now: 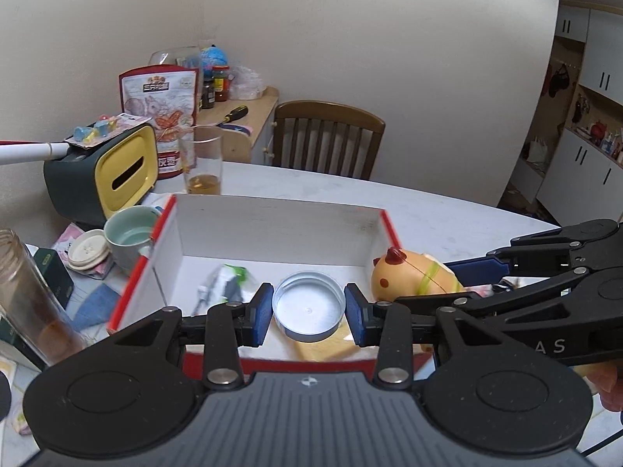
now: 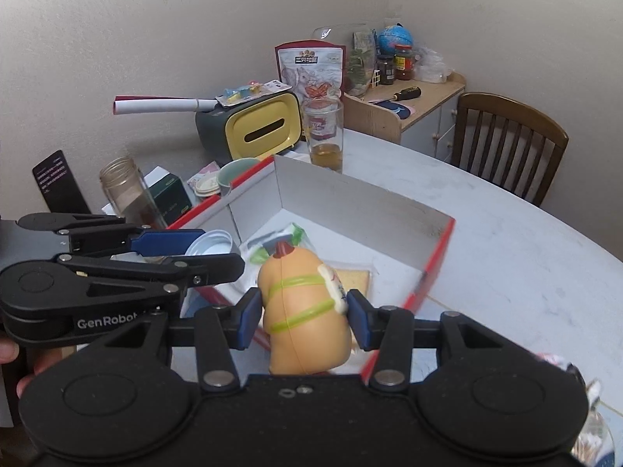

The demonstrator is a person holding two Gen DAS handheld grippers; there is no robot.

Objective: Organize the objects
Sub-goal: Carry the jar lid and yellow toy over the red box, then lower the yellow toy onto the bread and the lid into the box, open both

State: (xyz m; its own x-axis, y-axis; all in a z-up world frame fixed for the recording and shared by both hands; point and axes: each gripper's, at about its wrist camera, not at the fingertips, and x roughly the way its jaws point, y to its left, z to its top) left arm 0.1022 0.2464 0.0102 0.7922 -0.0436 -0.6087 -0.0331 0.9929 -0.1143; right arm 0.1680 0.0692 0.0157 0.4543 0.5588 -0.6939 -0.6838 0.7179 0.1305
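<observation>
Nearest to us, our left gripper has its blue fingers pinching a shallow silver jar lid by its rim, hollow side up, so it rides level over the near edge of the box. Just beside it, our right gripper pinches a tan chick-shaped toy across its belly, head pointing away from us; the toy is smooth and rounded, wrapped in thin green bands, with a red crest. We judge both are held above the box for dropping in.

Below them the white-walled, red-rimmed box sits open on the bench, already holding a small plastic packet and a flat yellow piece. Beyond its left wall stand a pale green mug and an empty glass jar. Farther back are a drinking glass with amber liquid and a yellow-faced tissue box.
</observation>
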